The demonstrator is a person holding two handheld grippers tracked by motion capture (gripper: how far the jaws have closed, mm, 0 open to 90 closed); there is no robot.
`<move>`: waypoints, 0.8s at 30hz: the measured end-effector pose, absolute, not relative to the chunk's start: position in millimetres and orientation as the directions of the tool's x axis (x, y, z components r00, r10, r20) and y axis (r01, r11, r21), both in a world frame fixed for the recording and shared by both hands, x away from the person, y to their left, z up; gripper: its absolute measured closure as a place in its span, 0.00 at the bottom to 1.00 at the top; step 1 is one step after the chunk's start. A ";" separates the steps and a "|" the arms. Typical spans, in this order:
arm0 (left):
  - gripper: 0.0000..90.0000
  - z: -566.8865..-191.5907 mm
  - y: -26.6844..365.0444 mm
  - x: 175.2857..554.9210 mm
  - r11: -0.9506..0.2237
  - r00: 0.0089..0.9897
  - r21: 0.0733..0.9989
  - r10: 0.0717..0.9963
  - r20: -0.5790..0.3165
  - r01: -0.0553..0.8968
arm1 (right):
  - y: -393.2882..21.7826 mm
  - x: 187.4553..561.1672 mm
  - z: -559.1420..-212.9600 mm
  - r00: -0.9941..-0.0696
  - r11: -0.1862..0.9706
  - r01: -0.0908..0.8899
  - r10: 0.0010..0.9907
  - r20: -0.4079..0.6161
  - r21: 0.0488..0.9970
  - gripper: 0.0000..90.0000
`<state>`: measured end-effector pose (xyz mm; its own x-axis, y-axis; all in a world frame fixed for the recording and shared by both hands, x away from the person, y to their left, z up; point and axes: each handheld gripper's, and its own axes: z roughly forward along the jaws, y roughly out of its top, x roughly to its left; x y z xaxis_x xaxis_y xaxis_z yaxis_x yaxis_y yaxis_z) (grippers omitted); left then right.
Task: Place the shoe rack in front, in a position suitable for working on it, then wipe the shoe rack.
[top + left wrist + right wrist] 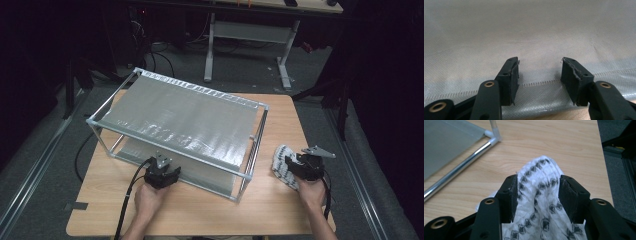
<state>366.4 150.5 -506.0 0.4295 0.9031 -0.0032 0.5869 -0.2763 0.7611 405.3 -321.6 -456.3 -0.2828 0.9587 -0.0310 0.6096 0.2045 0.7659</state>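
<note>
Resting near the table's front right edge, the right gripper stands wide apart over a white cloth with black diamond pattern; the cloth lies bunched between the jaws, whether the pads touch it cannot be told; the cloth sits on bare wood, just right of the rack's front corner post; at front left, the left gripper is partly open with nothing between its jaws, set at the rack's front edge; its pads face the grey fabric shelf; farther back, a desk frame stands on the floor.
</note>
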 end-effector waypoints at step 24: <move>0.42 -503.7 151.6 366.2 -0.244 0.383 0.745 0.923 -0.017 0.621 | -258.9 441.1 -438.2 -0.448 0.239 0.540 0.893 0.035 0.807 0.61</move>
